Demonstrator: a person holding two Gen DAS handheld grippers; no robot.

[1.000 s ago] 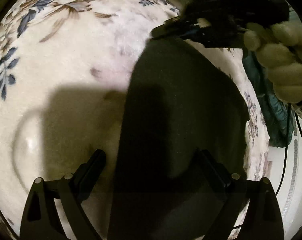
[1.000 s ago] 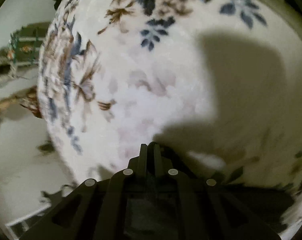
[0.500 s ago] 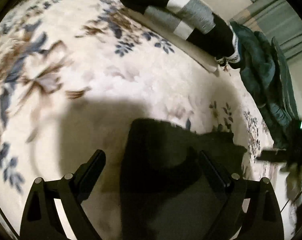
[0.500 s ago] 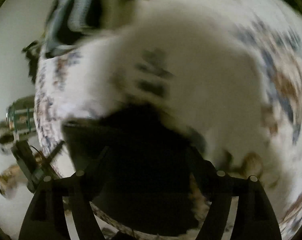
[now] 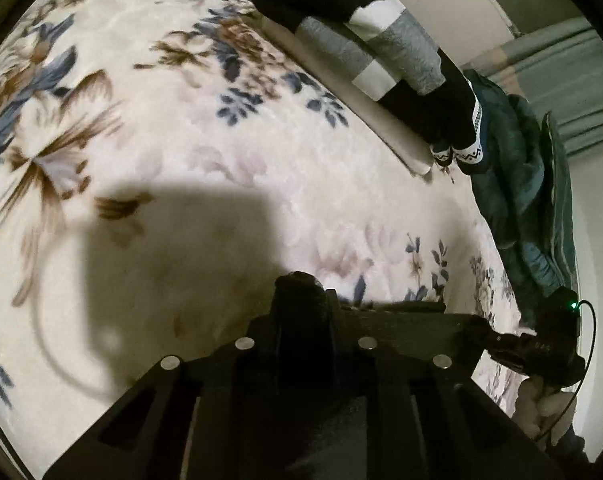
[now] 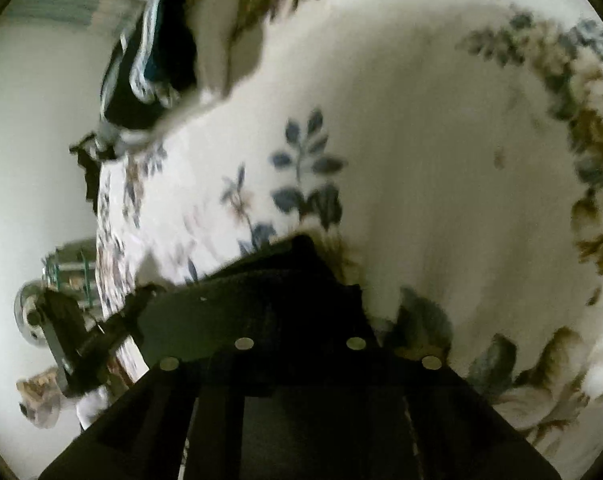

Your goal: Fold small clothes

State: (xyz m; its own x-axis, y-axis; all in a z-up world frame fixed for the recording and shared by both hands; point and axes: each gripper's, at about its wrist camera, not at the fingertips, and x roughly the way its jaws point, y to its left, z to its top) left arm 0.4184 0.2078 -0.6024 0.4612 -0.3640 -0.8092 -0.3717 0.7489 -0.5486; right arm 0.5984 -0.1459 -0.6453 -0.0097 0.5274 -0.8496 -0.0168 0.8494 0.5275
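Note:
A small black garment lies low over the white floral blanket, stretched between both grippers. My left gripper is shut on one edge of it; the black cloth bunches at the fingertips. My right gripper is shut on the other edge, and the cloth spreads to its left. The right gripper also shows at the right edge of the left wrist view, and the left gripper shows in the right wrist view.
A folded black, grey and white garment lies at the far edge of the blanket. A dark teal quilt hangs at the right side. The blanket's edge drops off to a pale floor with some metal objects.
Both grippers were open half a second ago and have shut on the black garment's edges. The cloth is now lifted and stretched between them. Both views swung toward the blanket's far edge.

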